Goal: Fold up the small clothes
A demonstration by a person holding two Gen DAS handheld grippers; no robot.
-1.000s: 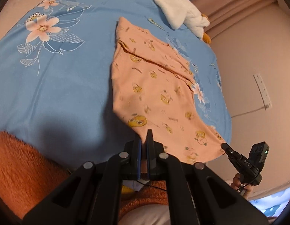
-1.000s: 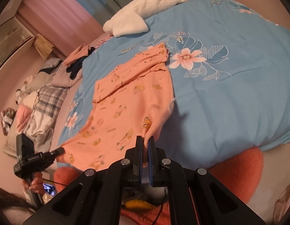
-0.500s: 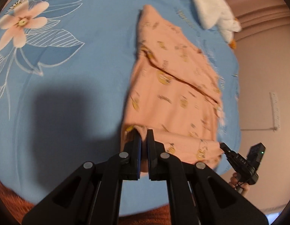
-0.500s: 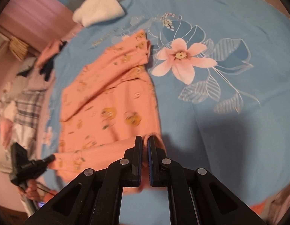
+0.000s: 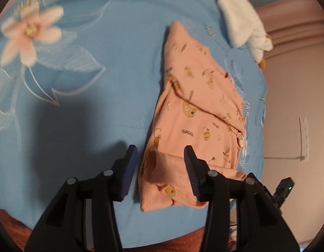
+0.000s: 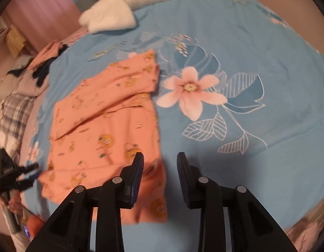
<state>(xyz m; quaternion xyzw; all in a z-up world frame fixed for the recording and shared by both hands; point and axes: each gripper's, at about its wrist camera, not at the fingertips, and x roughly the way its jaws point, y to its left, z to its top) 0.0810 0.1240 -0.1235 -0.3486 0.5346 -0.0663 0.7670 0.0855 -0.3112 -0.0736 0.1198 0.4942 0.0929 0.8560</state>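
Note:
A small peach garment [image 5: 195, 109] with yellow cartoon prints lies flat on the blue floral bedspread [image 5: 94, 109]. Its near hem is folded back over itself. My left gripper [image 5: 160, 163] is open just above the folded hem's left corner, holding nothing. In the right wrist view the garment [image 6: 103, 121] lies left of centre. My right gripper [image 6: 159, 168] is open over its near right corner, holding nothing. Each gripper shows small at the edge of the other's view: the right one [image 5: 283, 189] and the left one [image 6: 13, 174].
A white plush toy [image 5: 243, 19] lies at the far end of the bed, also in the right wrist view [image 6: 120, 14]. Piled clothes [image 6: 13, 96] sit off the bed's left side. A wall with a socket strip [image 5: 303, 138] is on the right. An orange fuzzy blanket [image 5: 6, 220] borders the near edge.
Both grippers carried the garment's near hem forward over itself, laid it down, then opened and let go. The garment now lies shorter with a folded near edge.

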